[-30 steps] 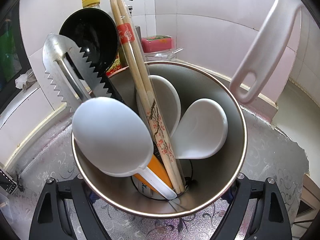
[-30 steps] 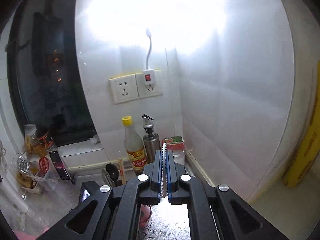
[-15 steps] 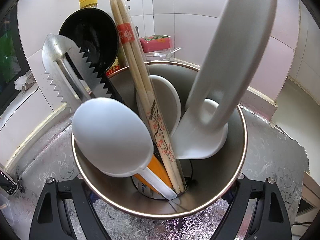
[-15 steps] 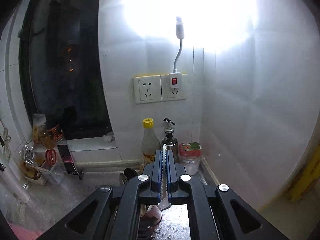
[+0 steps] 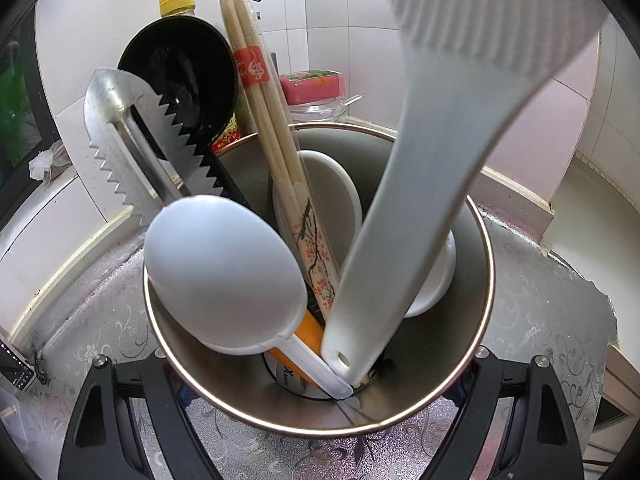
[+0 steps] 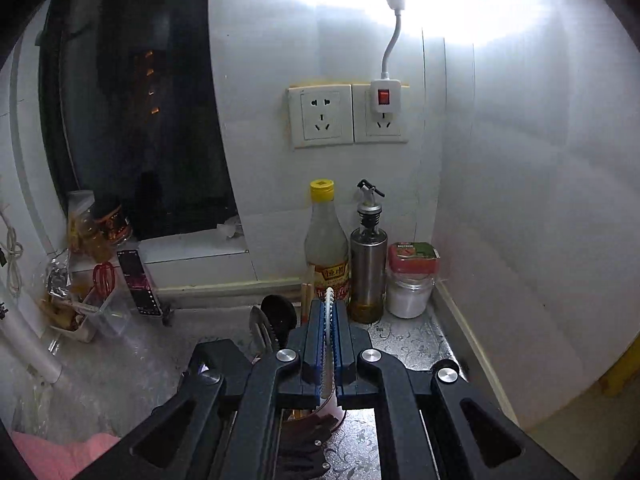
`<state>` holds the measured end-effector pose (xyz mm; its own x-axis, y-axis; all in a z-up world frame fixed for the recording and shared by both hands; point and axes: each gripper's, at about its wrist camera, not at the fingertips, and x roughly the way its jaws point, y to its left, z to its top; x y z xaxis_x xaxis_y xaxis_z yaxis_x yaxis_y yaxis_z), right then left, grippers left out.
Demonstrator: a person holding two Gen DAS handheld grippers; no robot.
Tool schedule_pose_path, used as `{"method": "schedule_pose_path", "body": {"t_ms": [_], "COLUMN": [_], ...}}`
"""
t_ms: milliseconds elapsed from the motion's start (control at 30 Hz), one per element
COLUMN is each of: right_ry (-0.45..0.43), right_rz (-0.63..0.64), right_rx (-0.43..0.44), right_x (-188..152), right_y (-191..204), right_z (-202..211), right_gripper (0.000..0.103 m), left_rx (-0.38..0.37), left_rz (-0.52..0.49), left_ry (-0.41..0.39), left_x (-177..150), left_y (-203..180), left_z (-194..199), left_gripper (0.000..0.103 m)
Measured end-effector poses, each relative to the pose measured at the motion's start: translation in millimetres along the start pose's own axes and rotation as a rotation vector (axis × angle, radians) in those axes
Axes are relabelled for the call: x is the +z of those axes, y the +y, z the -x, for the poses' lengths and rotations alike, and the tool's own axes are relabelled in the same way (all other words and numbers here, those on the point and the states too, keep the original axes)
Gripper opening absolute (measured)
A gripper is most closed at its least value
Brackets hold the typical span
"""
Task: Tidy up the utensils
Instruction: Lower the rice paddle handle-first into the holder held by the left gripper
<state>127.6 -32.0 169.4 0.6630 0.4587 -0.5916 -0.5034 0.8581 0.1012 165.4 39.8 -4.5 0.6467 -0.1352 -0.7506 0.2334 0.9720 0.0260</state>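
Left gripper (image 5: 318, 420) jaws are clamped on the outside of the steel utensil pot (image 5: 476, 320), 1 finger on each side of its near rim; the pot stands on the foil-patterned worktop (image 5: 552, 304) near the tiled back corner. Right gripper (image 6: 329, 344) jaws are pinched narrow on the ribbed blade of the white rice paddle (image 5: 416, 216), seen edge-on between the blue pads in the right wrist view. In the left wrist view the paddle slants down into the pot handle-first, its hole end at the bottom near the front wall, blade up at top right and motion-blurred. Also in the pot: white ladle (image 5: 224, 276) leaning on the left rim, serrated steel tongs (image 5: 132, 148), black ladle (image 5: 180, 68), 1 sleeved pair of wooden chopsticks (image 5: 272, 140), and 2 white soup spoons at the back, the right 1 mostly behind the paddle. Against the back wall: yellow-capped vinegar bottle (image 6: 326, 248), steel oil dispenser (image 6: 368, 264), red-lidded jar (image 6: 412, 280).
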Motion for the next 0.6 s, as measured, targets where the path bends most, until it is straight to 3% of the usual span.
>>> {"method": "schedule_pose_path", "body": {"t_ms": [600], "right_ry": [0.088], "right_rz": [-0.037], "right_rx": [0.038], "right_x": [-17.6], "right_y": [-3.6], "right_z": [-39.3], "right_gripper": [0.005], "left_rx": [0.0], "left_rz": [0.0], "left_ry": [0.0], "left_x": [-0.2], "left_y": [0.6], "left_z": [0.2], "left_gripper": [0.089]}}
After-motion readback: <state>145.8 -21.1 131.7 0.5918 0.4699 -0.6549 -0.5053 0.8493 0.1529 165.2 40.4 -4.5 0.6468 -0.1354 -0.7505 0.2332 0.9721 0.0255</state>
